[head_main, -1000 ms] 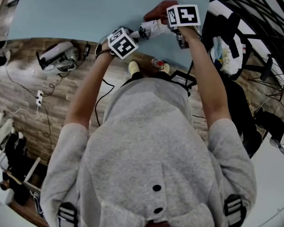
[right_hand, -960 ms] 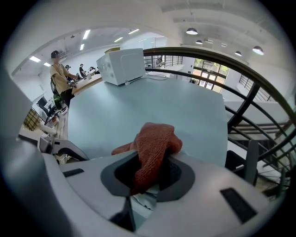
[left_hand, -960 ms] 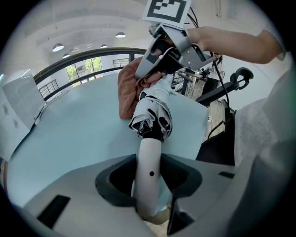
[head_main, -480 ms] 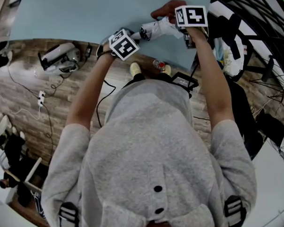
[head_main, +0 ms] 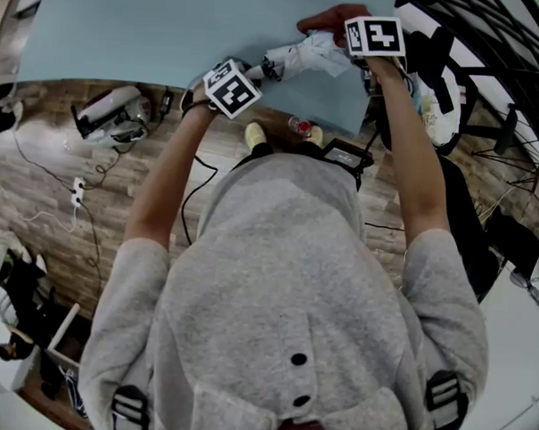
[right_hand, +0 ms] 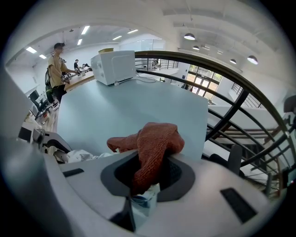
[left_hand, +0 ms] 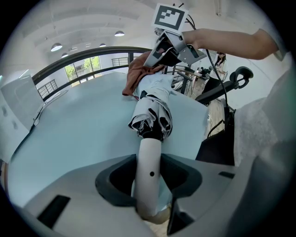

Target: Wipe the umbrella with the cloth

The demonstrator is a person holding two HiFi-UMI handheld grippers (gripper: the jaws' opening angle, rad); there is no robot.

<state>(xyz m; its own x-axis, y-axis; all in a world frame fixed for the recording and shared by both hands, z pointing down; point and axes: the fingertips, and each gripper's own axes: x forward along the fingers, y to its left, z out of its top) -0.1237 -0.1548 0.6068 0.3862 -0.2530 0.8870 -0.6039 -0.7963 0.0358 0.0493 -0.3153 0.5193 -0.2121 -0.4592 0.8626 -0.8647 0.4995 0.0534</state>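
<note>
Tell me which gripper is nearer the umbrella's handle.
Left. The left gripper is shut on the handle itself. The right gripper, holding the cloth, is at the canopy's far end, away from the handle.

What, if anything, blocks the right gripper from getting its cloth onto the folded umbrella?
Nothing visible; probably reachable. The right gripper, shut on the reddish cloth, sits at the folded umbrella's far end, with the left gripper clamping its white handle.

Top centre: umbrella [head_main: 305, 56] over the table [head_main: 126, 34], left end in the left gripper [left_hand: 149, 178], cloth [right_hand: 150, 139] on its right end.
</note>
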